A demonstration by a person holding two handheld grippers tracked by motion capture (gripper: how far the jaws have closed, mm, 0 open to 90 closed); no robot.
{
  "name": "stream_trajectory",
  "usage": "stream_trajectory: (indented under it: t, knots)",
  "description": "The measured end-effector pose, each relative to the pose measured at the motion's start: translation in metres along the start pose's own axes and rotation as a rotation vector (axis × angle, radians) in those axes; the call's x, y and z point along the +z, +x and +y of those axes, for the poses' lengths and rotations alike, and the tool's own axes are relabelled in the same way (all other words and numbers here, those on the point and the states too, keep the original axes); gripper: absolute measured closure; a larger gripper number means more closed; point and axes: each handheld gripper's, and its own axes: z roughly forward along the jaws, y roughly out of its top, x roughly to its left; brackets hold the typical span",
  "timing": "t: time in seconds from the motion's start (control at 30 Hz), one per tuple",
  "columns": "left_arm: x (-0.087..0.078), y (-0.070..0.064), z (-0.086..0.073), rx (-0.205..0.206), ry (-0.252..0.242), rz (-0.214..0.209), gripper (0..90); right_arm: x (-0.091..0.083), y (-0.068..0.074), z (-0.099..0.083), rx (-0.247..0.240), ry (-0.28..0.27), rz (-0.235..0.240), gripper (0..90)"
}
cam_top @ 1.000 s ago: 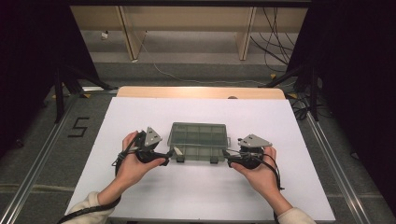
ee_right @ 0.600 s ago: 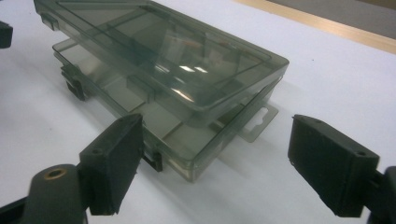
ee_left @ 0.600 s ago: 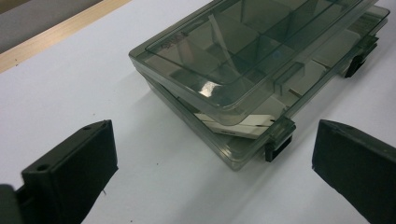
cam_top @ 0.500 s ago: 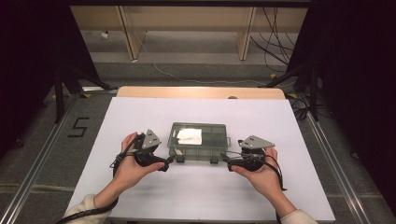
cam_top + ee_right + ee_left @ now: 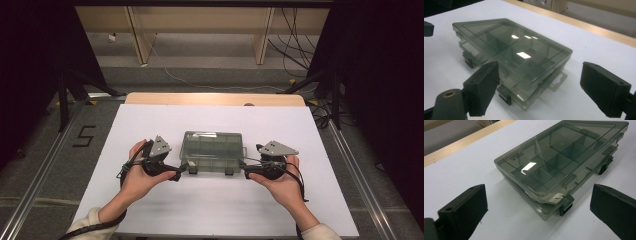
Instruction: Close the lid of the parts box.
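Note:
A smoky clear compartment box [image 5: 213,149] lies flat on the white table top [image 5: 220,205], its lid down. In the gripper views the lid's front edge sits slightly above the base. Two black latches [image 5: 566,206] [image 5: 505,94] sit on the front edge. My left gripper [image 5: 183,169] is open at the box's front left corner, with that corner of the box [image 5: 564,157] between and beyond my left gripper's [image 5: 537,193] jaws. My right gripper [image 5: 246,170] is open at the front right corner. My right gripper's [image 5: 544,82] jaws straddle that corner of the box [image 5: 511,50] without touching it.
A wooden strip [image 5: 215,98] runs along the table's far edge, with a drop to the floor and cables [image 5: 295,30] behind it. Metal rails [image 5: 350,165] flank the table. Bare white surface lies in front of and around the box.
A bright reflection that showed on the lid half a second ago is gone. Both hands and grippers have barely shifted, and the box is where it was.

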Motion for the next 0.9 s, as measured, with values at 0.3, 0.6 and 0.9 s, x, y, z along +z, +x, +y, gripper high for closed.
stream_trajectory:
  t: [0.3, 0.6, 0.9]
  knots:
    - [-0.002, -0.003, 0.014, -0.009, -0.074, -0.01, 16.5, 0.0, 0.001, 0.009, 0.016, -0.028, -0.001, 35.1]
    - [0.001, -0.003, 0.019, 0.016, -0.062, -0.022, 59.6, 0.005, 0.003, 0.012, -0.002, -0.021, -0.011, 63.8]
    - [0.009, -0.004, 0.021, 0.01, -0.001, -0.01, 86.5, 0.011, 0.01, 0.016, -0.032, 0.0, 0.005, 86.5]
